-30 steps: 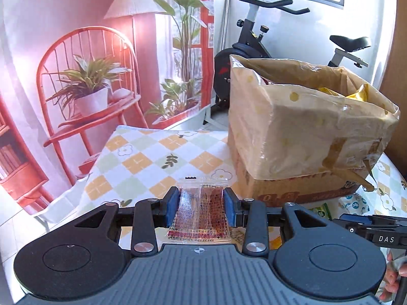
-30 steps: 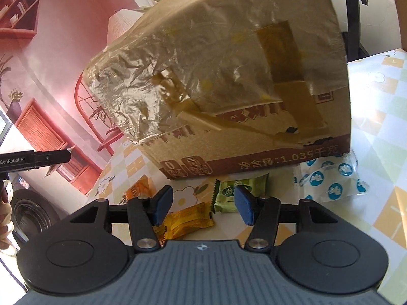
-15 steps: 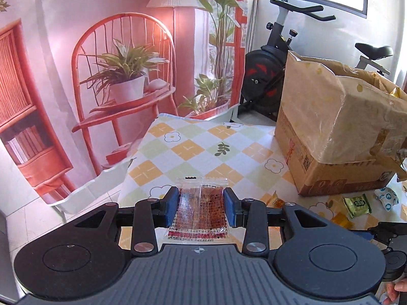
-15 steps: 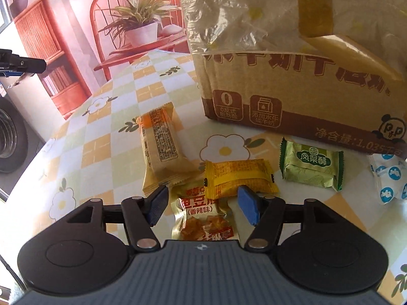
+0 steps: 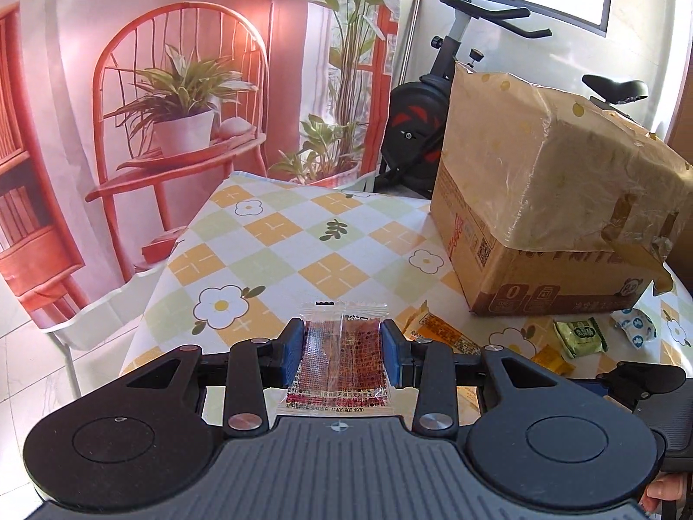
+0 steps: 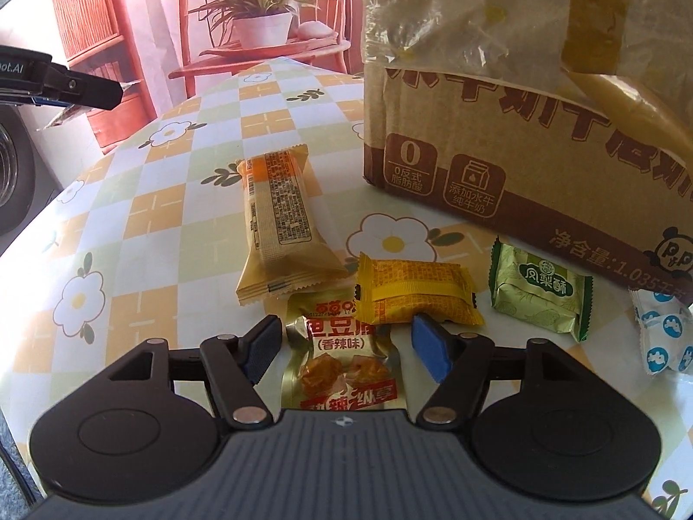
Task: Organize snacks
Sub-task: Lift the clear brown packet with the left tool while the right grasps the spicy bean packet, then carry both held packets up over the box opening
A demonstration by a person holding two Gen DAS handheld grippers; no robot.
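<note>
My left gripper is shut on a clear packet of red snack and holds it above the table's left part. My right gripper is open, its jaws on either side of a gold fish-tofu pouch lying on the table. Beyond that pouch lie a long tan bar, a yellow packet, a green pineapple-cake packet and a white-and-blue packet. The cardboard box stands at the right; it also shows in the right wrist view.
The table has a checked flower cloth whose left edge drops to the floor. An exercise bike stands behind the box. A printed backdrop with a red chair hangs behind the table. The left gripper's tip shows in the right wrist view.
My right gripper has moved down and forward, so the fish-tofu pouch now lies between its open jaws. My left gripper, still holding the red packet, swung left and then slightly back towards the box.
</note>
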